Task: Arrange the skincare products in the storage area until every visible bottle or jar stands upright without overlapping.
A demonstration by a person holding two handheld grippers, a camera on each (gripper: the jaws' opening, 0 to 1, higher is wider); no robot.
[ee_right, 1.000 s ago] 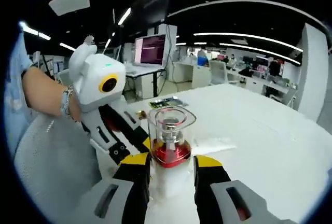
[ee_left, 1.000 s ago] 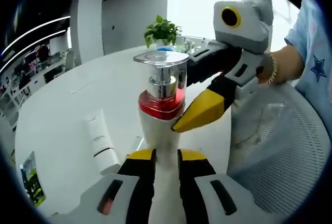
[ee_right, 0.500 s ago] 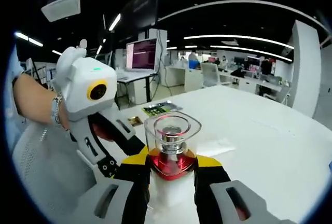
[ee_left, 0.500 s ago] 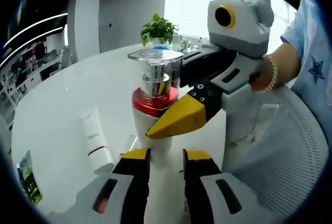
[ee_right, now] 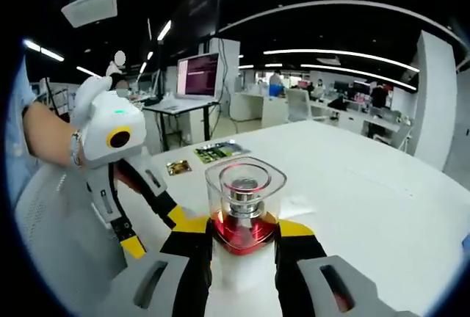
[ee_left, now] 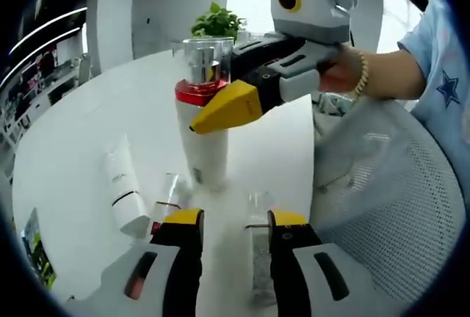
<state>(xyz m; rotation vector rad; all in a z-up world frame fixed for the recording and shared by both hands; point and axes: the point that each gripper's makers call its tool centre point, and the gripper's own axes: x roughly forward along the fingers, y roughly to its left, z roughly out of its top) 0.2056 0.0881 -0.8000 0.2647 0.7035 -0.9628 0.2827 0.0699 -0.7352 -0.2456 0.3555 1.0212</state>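
Observation:
A white pump bottle [ee_left: 206, 137] with a red collar and clear cap stands upright, its base at the white table [ee_left: 73, 148]. My right gripper [ee_left: 209, 111] comes in from the right and is shut on the bottle at the collar. In the right gripper view the clear cap [ee_right: 244, 183] rises between the yellow jaws of the right gripper [ee_right: 242, 230]. My left gripper [ee_left: 235, 220] is open, a short way back from the bottle, nothing between its jaws. It appears as the left gripper [ee_right: 156, 232] in the right gripper view.
A white tube [ee_left: 121, 188] lies left of the bottle. Two small clear bottles [ee_left: 169, 192] [ee_left: 258, 240] lie near the left jaws. A potted plant [ee_left: 218, 22] stands at the far edge. A mesh chair [ee_left: 389, 207] is at the right, beside a person's sleeve [ee_left: 440, 75].
My left gripper has let go of the pump bottle and drawn back from it. The right gripper stays shut on the bottle, which now stands at the table top.

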